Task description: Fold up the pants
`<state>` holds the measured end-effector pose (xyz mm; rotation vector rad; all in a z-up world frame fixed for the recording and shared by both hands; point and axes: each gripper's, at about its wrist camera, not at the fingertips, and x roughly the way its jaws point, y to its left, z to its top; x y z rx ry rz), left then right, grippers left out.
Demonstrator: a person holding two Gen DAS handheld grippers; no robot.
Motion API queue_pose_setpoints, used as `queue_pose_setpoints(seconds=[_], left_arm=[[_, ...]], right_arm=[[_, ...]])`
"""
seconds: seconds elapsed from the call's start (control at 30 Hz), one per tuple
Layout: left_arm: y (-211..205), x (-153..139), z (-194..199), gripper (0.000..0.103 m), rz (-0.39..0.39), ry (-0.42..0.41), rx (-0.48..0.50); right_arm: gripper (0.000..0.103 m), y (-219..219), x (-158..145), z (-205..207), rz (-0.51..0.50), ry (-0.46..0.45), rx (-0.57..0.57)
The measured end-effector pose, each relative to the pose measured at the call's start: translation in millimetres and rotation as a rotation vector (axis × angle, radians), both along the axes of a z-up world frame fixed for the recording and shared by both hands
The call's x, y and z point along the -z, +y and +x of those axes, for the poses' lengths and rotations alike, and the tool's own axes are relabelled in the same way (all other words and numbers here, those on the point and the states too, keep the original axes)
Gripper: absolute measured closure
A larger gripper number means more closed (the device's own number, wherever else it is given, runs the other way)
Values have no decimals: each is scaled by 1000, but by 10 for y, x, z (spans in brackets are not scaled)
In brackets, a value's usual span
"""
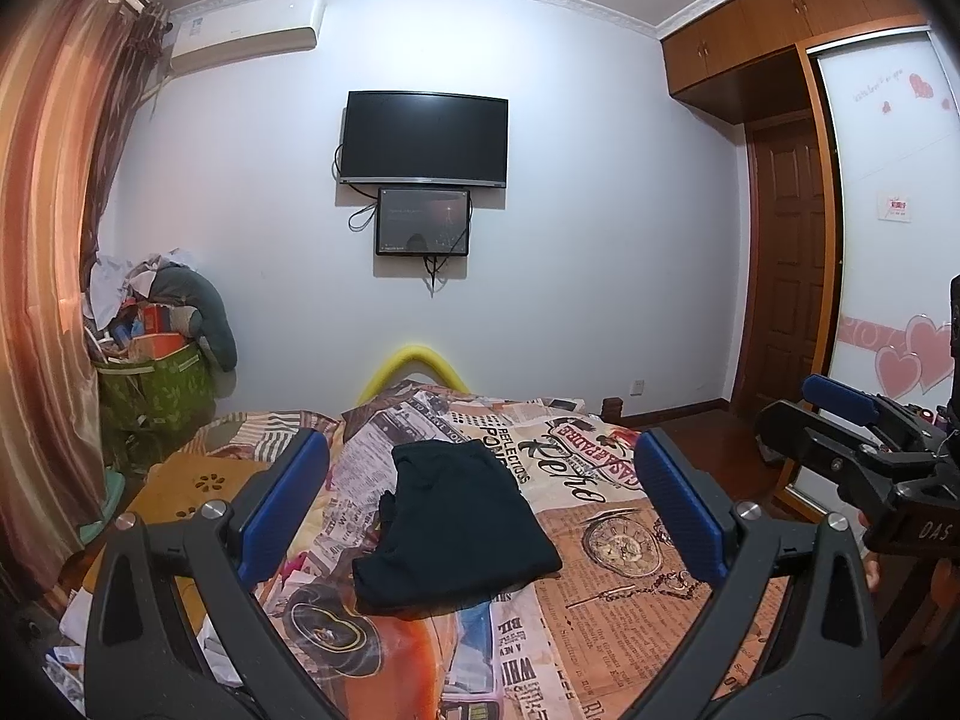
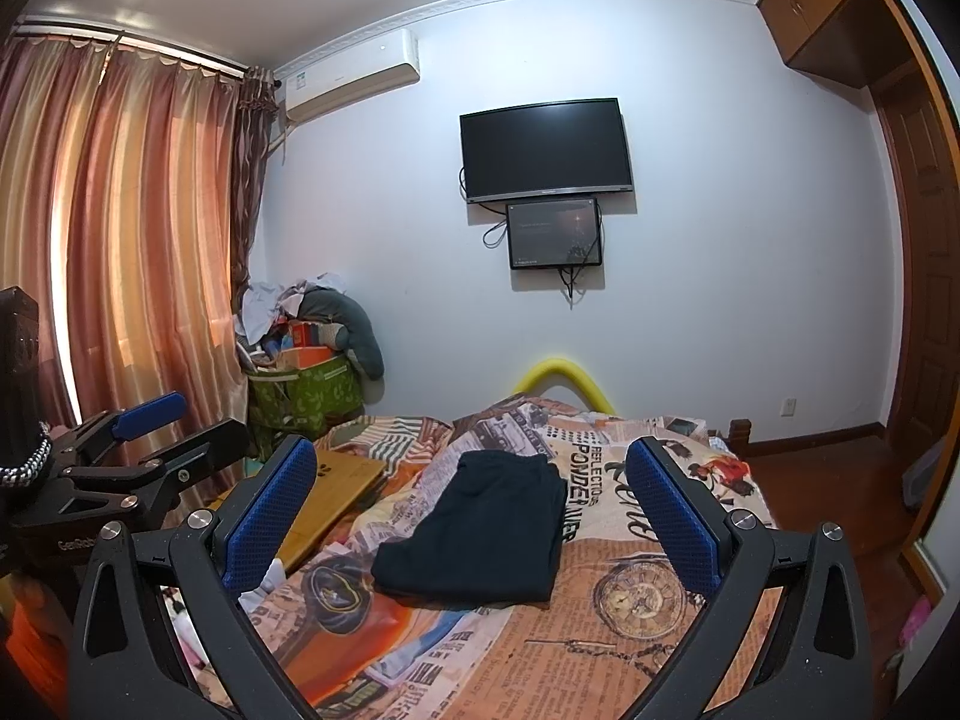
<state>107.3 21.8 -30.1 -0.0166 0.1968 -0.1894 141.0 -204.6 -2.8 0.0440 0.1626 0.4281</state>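
One folded pants (image 1: 456, 525) bundle lies lengthwise toward the far wall.

both wrist views face the far wall, sharing the bed (image 1: 630, 588).

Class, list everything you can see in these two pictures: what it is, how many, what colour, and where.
pants: one, black, folded, lying on the bed
bedspread: one, orange newspaper print, covering the bed
television: one, black, on the far wall
small screen: one, black, just under the television
air conditioner: one, white, high on the wall
curtains: orange-pink, at the window
storage bag: one, green, overfilled, in the corner
wardrobe: wooden, right side
left tool: one, black with blue pads, open, empty
right tool: one, same, open, empty
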Motion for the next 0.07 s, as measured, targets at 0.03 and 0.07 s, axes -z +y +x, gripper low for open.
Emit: queue_pose_setpoints(seconds=[0.03, 0.07], left_arm=[[0, -3, 5, 0, 0, 2, 0], [0, -2, 13, 0, 0, 4, 0]], right_arm=[[0, 0, 1, 0, 0, 1, 0], [0, -1, 1, 1, 0, 1, 0]])
